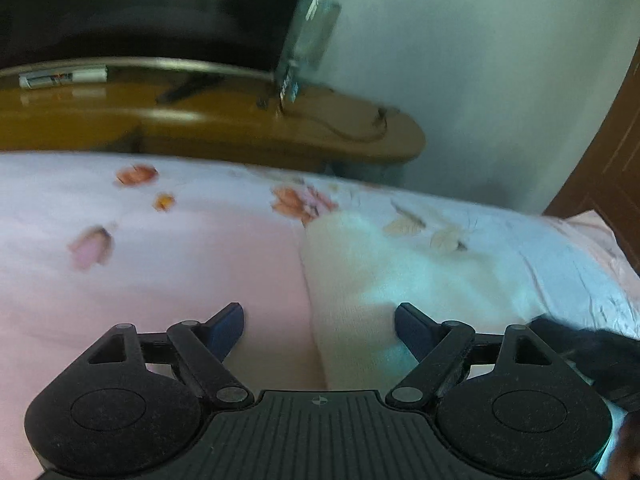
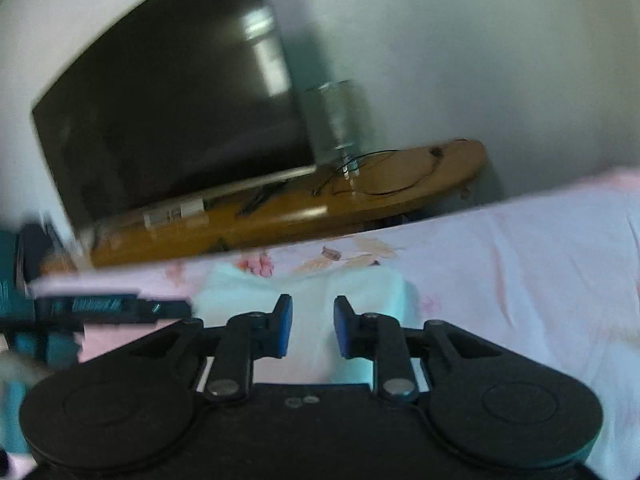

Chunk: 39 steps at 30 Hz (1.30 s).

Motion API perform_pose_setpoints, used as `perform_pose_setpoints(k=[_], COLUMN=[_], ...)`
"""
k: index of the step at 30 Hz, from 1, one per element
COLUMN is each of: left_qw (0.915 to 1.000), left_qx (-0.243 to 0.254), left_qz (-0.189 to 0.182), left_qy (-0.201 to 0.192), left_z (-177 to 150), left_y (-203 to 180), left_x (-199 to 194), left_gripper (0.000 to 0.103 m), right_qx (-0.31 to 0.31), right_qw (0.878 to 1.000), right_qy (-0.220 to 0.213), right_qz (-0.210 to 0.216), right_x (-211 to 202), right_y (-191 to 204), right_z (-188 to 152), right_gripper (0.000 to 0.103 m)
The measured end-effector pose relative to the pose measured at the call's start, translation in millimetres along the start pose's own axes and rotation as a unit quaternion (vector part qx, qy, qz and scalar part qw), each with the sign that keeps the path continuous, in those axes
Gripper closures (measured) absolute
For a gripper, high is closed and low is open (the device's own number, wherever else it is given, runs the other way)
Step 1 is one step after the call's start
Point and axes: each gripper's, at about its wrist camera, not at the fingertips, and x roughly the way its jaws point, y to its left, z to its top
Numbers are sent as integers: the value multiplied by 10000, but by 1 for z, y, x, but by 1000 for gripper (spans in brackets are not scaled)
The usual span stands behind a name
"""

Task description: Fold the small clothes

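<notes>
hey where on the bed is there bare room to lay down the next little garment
Free: the pink sheet left of the white garment, below the flower prints, and the smooth stretch to the garment's right, toward the bed edge. Crowded: the middle, where the garment lies under both the left gripper and right gripper.

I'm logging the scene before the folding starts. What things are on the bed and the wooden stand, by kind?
White garment on the bed: 1
Television on the wooden stand: 1
Cable on the stand: 1
Claws: 2, left claw and right claw, both open
Total: 5
</notes>
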Motion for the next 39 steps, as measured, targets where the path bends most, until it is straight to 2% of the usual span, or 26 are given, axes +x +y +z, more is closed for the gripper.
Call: perform_pose_setpoints(k=[1, 3, 5, 7, 10, 13, 15, 16, 20, 25, 27, 30, 32, 39], left_qw=[9999, 9991, 9993, 9990, 9982, 9968, 9983, 9987, 9974, 9963, 9954, 9927, 9929, 9932], left_qx=[102, 349, 297, 381, 535, 759, 544, 446, 564, 762, 858, 1003, 1019, 924], left_qz=[49, 222, 214, 238, 199, 226, 171, 212, 424, 396, 406, 497, 529, 672], left_qy=[-44, -50, 36, -31, -179, 102, 128, 112, 117, 30, 108, 441, 322, 203], left_z=[-2, -2, 2, 3, -6, -27, -37, -38, -35, -45, -57, -81, -96, -127], left_y=[-3, -11, -10, -11, -13, -19, -18, -17, -25, -34, -37, -41, -42, -42], left_x=[3, 5, -2, -19, -48, -44, -37, -37, -50, -81, -87, -84, -92, -127], left_gripper=[12, 9, 9, 9, 9, 9, 2, 2, 2, 2, 2, 2, 2, 2], right_qx=[-175, -281, -112, -210, -462, -484, -531, -508, -241, -271, -176, -251, -199, 193], right_qw=[9992, 9978, 9973, 9967, 9978, 9983, 9947, 9949, 9958, 9976, 9983, 9964, 9935, 9953], right_qy=[313, 372, 491, 498, 142, 78, 592, 562, 600, 413, 400, 698, 986, 874], right_qz=[-193, -472, -530, -598, -465, -312, -646, -670, -642, -476, -382, -420, -524, -361], right_x=[16, 28, 29, 26, -3, -25, -10, -6, -5, -39, -54, -63, -60, -84], right_y=[1, -4, -4, 3, 18, 25, 21, 19, 16, 21, 22, 27, 24, 13], right_z=[-5, -9, -2, -1, -1, -11, -23, -30, -18, -19, -28, -50, -67, -93], right_gripper=[86, 89, 89, 89, 78, 79, 79, 78, 78, 77, 77, 78, 77, 75])
